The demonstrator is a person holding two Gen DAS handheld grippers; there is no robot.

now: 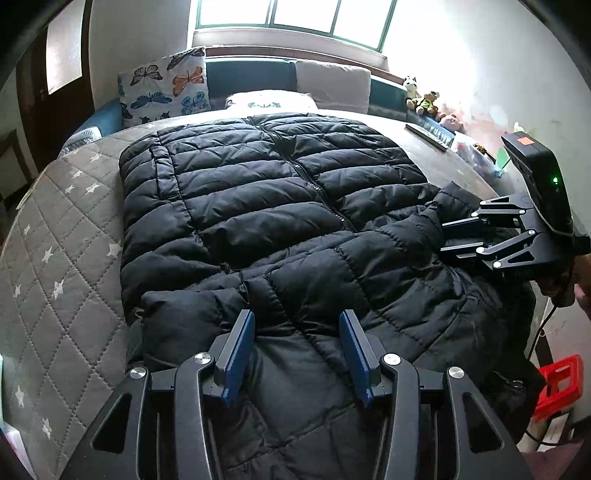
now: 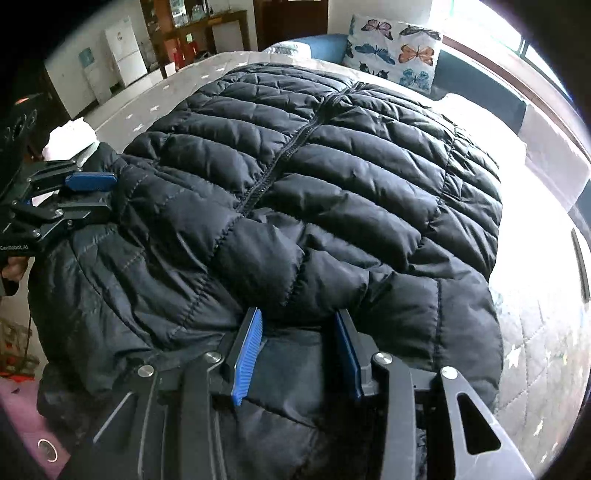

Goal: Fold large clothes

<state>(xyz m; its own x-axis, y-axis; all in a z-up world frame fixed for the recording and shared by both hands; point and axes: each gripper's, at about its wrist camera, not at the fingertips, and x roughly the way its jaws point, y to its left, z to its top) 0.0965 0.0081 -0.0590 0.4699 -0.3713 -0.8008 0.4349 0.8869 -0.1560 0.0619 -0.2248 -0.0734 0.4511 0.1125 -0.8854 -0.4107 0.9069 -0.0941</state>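
While spread on bed, black puffer jacket (image 1: pixel 280 206) between left hand-held gripper (image 1: pixel 297 321) pads

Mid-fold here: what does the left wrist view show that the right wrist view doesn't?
Only the left wrist view: the window, soft toys on the ledge, a red stool.

Only the right wrist view: a white fridge and wooden shelves across the room.

Both: the black puffer jacket on the star-quilted bed, the butterfly pillow, and fabric between each gripper's pads, left gripper, right gripper.

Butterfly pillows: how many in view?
1. The butterfly pillow stands at the head of the bed, left of the window in the left wrist view; more could be hidden behind the jacket.
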